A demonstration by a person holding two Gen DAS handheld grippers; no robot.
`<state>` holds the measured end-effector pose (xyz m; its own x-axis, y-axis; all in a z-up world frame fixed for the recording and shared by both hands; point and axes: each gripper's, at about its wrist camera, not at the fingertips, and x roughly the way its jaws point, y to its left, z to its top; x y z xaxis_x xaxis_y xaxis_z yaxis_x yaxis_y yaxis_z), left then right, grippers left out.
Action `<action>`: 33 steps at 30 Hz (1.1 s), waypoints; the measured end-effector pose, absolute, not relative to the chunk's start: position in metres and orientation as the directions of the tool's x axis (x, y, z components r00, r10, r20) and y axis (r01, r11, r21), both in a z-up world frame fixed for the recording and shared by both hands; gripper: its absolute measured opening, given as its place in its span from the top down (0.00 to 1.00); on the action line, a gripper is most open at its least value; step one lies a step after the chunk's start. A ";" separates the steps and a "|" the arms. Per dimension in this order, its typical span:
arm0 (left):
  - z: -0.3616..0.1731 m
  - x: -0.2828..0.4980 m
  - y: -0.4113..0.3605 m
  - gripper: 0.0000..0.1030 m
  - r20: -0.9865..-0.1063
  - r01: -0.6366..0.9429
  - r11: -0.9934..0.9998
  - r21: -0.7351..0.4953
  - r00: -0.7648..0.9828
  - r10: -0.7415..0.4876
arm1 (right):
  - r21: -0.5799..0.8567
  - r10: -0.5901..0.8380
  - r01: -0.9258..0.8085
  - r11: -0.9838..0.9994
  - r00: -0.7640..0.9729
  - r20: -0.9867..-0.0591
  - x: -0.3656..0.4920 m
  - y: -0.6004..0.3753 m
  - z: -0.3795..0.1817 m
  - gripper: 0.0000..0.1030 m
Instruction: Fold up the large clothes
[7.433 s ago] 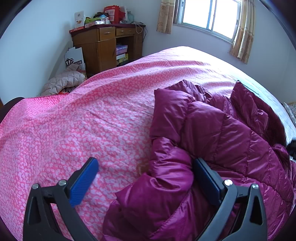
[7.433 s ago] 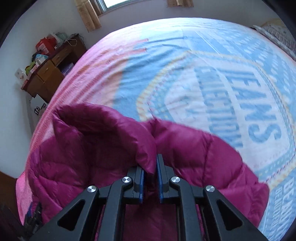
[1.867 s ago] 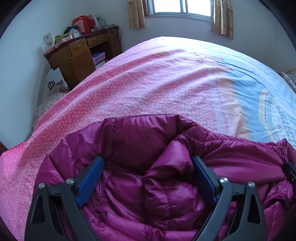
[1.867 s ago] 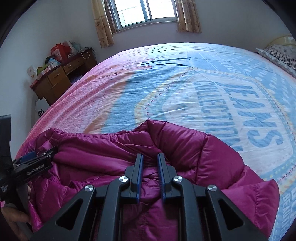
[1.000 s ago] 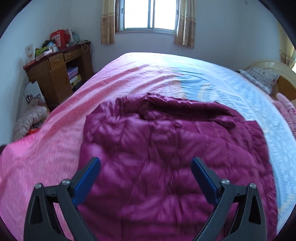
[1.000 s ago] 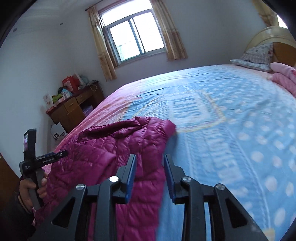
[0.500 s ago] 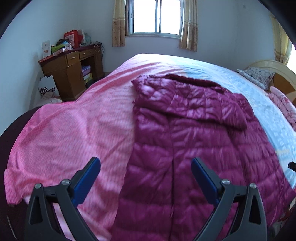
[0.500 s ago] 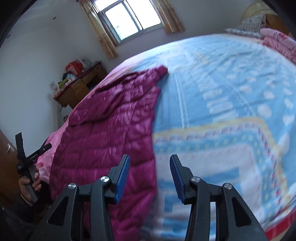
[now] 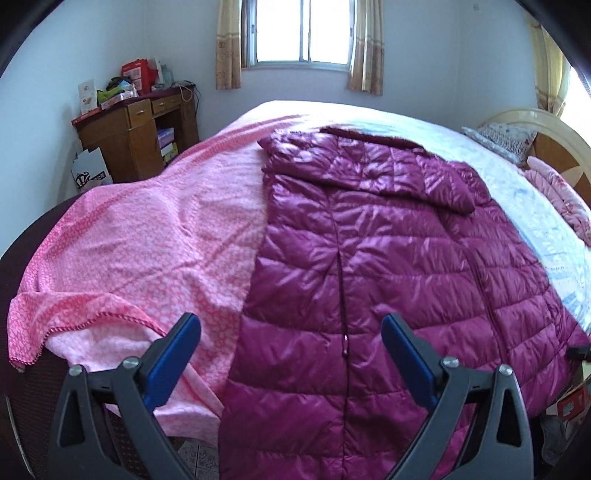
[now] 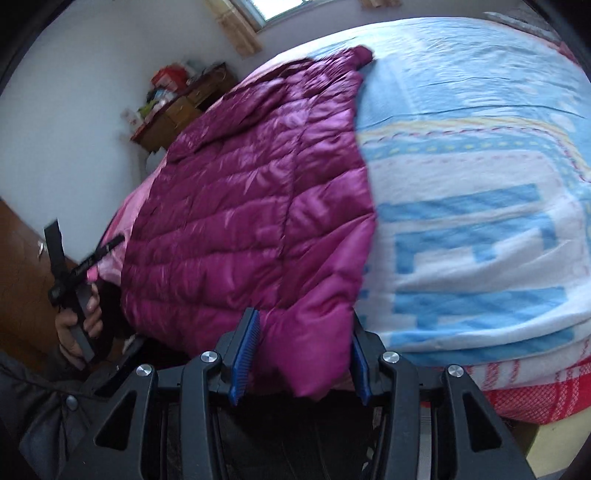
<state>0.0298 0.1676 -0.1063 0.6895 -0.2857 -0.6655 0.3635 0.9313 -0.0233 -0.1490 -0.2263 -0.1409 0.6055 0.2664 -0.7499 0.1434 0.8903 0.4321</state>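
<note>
The magenta down jacket now lies spread flat along the bed, its zipper line running straight away from the left gripper toward the window. Seven seconds earlier it was a bunched heap, and two seconds ago it was still crumpled directly under both grippers. The hem hangs over the bed's near edge, below and between the left gripper's blue pads, which stand wide apart with nothing pressed between them, as in the earlier left views.

The right gripper is partly open. Two seconds ago its jaws were pinched on a fold of the jacket; they have just been opening, and now the jacket's near corner hangs between the pads, though a grip cannot be made out. Compared with half a second ago, that corner sits closer in, right between the fingers. To the right of this gripper lies the blue and white patterned bedspread.

Far to the left in the right wrist view, the person's left hand holds the other gripper's handle. Ahead and to the left of the left gripper stands a cluttered wooden desk.
</note>
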 end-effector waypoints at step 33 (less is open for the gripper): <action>-0.071 0.111 0.259 0.02 -0.612 0.228 0.956 -0.185 0.734 -0.293 | 0.624 0.244 0.280 0.729 0.746 -0.620 0.100 -0.327 -0.107 0.88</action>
<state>0.1108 0.2586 -0.0712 0.7341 -0.2934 -0.6123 0.2280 0.9560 -0.1847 0.1001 -0.3272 -0.1071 0.7459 0.2437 -0.6198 0.2804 0.7292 0.6242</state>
